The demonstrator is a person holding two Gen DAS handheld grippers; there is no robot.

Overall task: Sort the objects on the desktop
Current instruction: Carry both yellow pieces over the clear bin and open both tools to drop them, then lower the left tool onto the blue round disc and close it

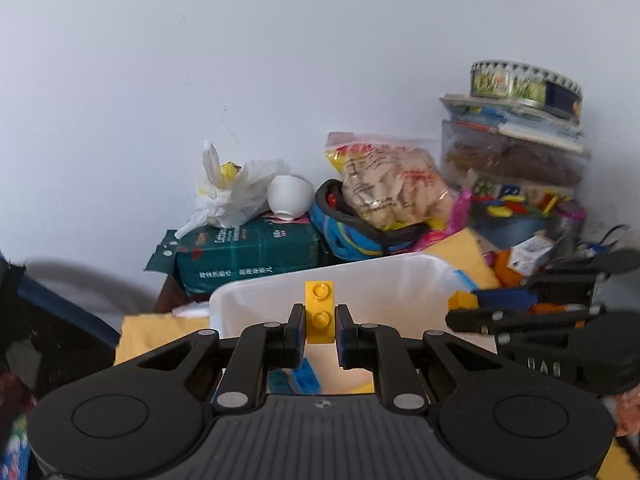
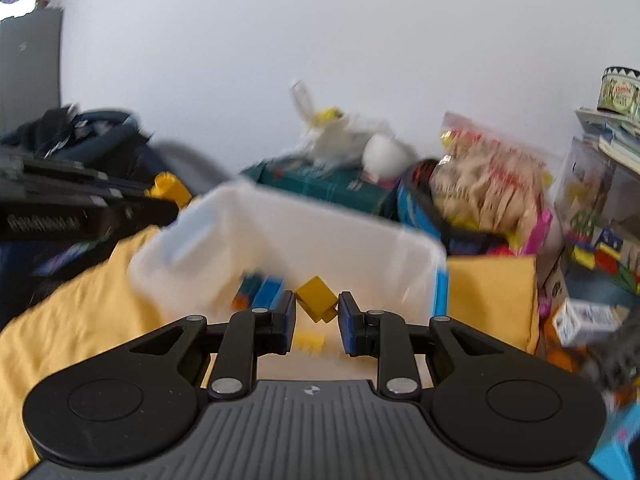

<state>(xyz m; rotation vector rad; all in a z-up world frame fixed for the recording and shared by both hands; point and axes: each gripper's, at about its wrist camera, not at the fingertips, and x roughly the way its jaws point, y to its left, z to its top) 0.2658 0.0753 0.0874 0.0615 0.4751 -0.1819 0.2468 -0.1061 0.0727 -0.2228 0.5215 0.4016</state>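
In the left wrist view my left gripper [image 1: 319,316] is shut on a yellow two-stud brick [image 1: 319,293], held upright over the near rim of a white plastic bin [image 1: 380,280]. Blue bricks [image 1: 306,376] lie in the bin below it. My right gripper [image 1: 464,309] comes in from the right with a second yellow brick [image 1: 462,301] at its tip. In the right wrist view the right gripper [image 2: 317,312] is shut on that tilted yellow brick [image 2: 316,298] above the bin [image 2: 280,236]. The left gripper [image 2: 166,204] shows at the left with its brick [image 2: 168,189].
The bin sits on a yellow cloth [image 2: 80,300]. Behind it are a green tissue pack [image 1: 248,256], a white plastic bag [image 1: 236,196], an upturned white bowl [image 1: 290,196], a snack bag [image 1: 392,184] and stacked boxes under a round tin [image 1: 524,84]. Dark bags [image 2: 80,136] lie left.
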